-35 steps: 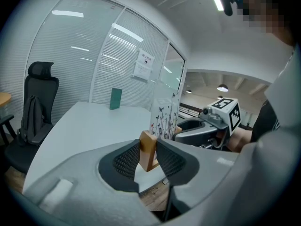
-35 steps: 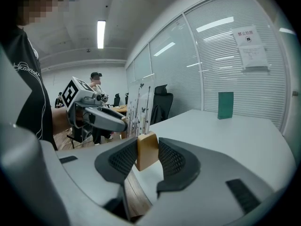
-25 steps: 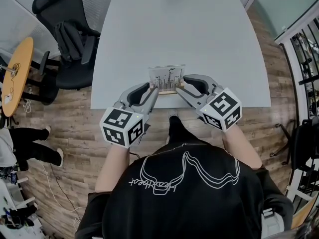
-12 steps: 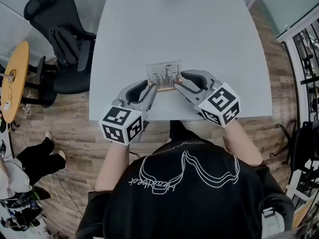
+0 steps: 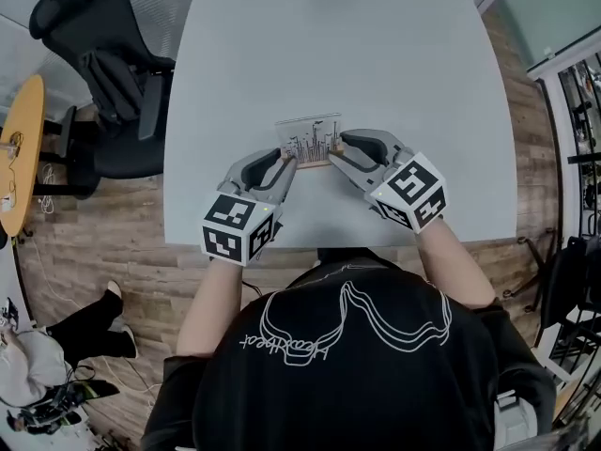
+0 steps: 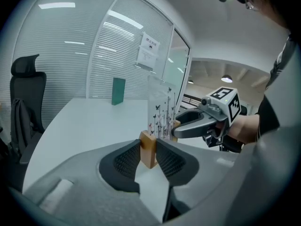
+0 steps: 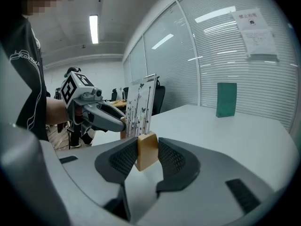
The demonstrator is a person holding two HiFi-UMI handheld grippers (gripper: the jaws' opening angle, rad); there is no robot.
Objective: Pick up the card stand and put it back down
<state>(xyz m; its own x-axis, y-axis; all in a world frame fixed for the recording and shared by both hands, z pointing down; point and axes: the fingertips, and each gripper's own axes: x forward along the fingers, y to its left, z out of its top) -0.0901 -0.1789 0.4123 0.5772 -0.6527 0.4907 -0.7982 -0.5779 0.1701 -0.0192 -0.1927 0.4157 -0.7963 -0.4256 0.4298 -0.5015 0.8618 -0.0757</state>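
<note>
The person is standing at the near edge of the white table (image 5: 329, 54), holding the card stand (image 5: 310, 143) from both ends. The left gripper (image 5: 286, 164) is pinching the left end of the stand's wooden base (image 6: 148, 149), its ribbed pads pressing on both faces of the block. The right gripper (image 5: 336, 150) is doing the same at the other end, its jaws narrowed onto the wood. The clear panel (image 6: 162, 109), printed with grasses and butterflies, is standing upright out of the base between the two grippers. I cannot tell whether the base is resting on the tabletop or is raised just off it. A green block (image 7: 226, 99) is standing far back on the table, and a black office chair (image 5: 94, 54) is sitting off to the left.
</note>
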